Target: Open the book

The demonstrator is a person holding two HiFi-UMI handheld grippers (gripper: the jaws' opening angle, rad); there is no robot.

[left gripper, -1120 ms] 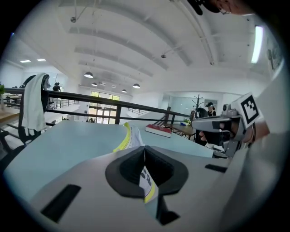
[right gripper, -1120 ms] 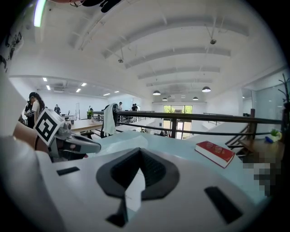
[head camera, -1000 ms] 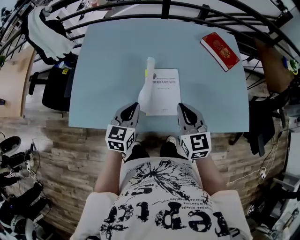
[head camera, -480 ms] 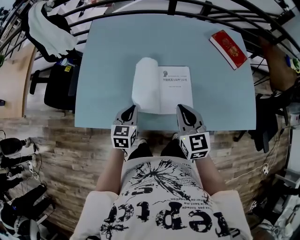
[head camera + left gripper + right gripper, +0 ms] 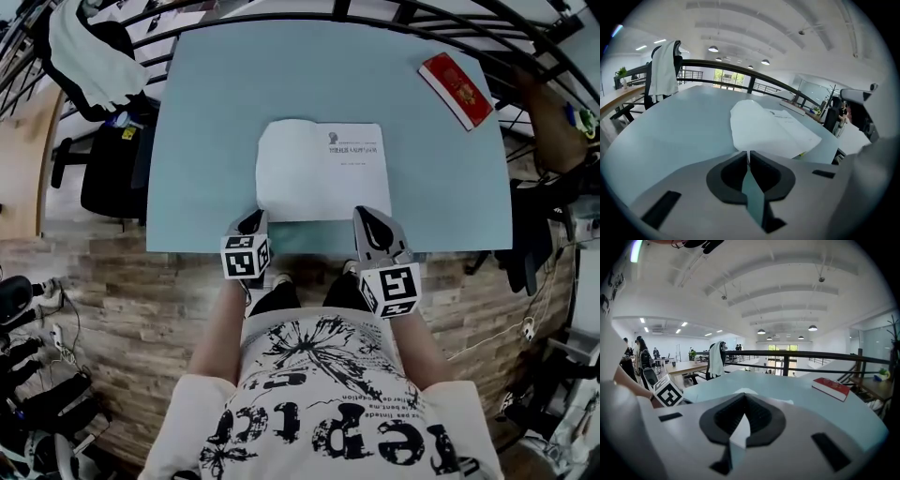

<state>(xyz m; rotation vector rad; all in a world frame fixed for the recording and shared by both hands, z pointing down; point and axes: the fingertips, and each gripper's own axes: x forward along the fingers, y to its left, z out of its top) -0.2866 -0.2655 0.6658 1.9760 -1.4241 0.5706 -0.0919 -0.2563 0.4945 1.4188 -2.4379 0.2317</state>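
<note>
The white book lies open and flat on the light blue table, near its front edge, with a blank page on the left and a printed title page on the right. My left gripper is shut and empty at the front edge, just short of the book's left page. My right gripper is shut and empty too, at the book's near right corner. In the right gripper view only a sliver of the book shows over the right gripper.
A red book lies at the table's far right corner. A black railing curves round the far side. A chair draped with a white garment stands to the left. The person's legs are under the front edge.
The leaf that stood upright at the book's left has swung over and now lies flat. My left gripper has dropped and drawn back to the table's front edge. The right gripper barely moved.
</note>
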